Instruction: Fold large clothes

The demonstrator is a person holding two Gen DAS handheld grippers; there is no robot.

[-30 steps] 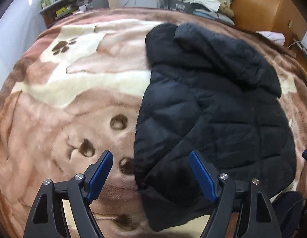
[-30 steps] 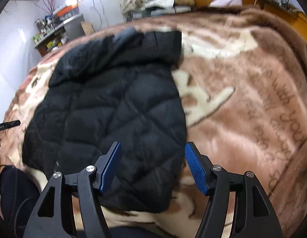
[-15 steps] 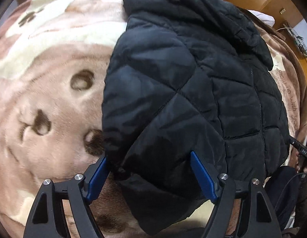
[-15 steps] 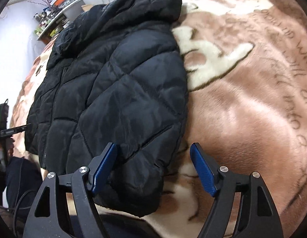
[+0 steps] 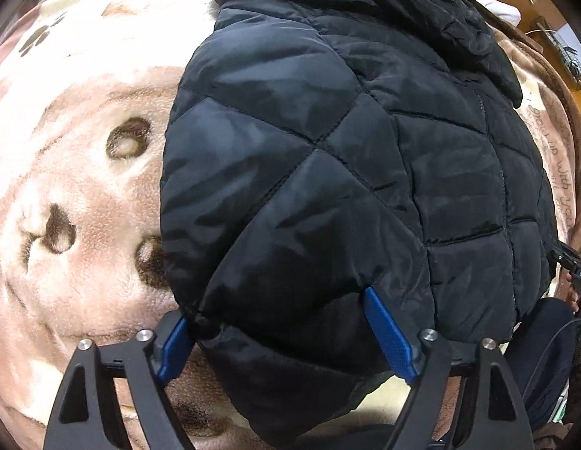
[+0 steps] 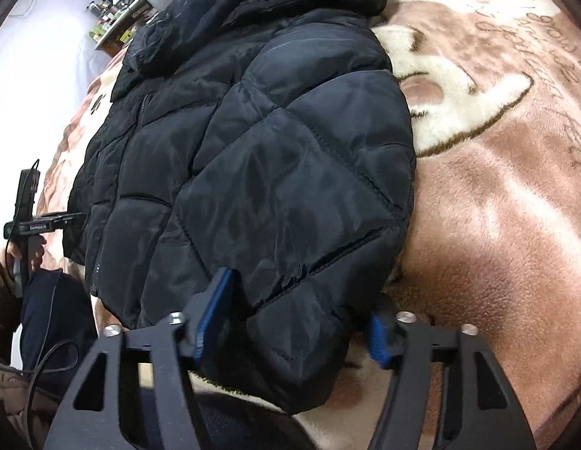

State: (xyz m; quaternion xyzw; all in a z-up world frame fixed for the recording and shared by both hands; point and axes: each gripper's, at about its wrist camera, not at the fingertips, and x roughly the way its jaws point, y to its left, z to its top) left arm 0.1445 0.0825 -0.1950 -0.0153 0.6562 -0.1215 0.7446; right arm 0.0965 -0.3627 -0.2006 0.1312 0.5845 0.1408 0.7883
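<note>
A black quilted puffer jacket (image 5: 346,157) lies spread on a brown and cream plush blanket (image 5: 73,195), hood at the far end. My left gripper (image 5: 279,318) is open, its blue pads (image 5: 388,333) straddling the jacket's near left hem corner. In the right wrist view the same jacket (image 6: 275,157) fills the middle. My right gripper (image 6: 298,307) is open, its blue pads (image 6: 215,311) either side of the jacket's near right hem corner. The fabric bulges between both pairs of fingers.
The blanket (image 6: 497,195) covers a bed and carries a paw-print and lettering pattern. A cluttered shelf (image 6: 140,3) stands by the far wall. The other hand-held gripper (image 6: 31,221) shows at the left edge of the right wrist view. Wooden furniture (image 5: 545,3) stands beyond the bed.
Both grippers have moved forward and down onto the jacket's near hem. The hem corners now sit between the open fingers, where earlier the fingers were short of the jacket.
</note>
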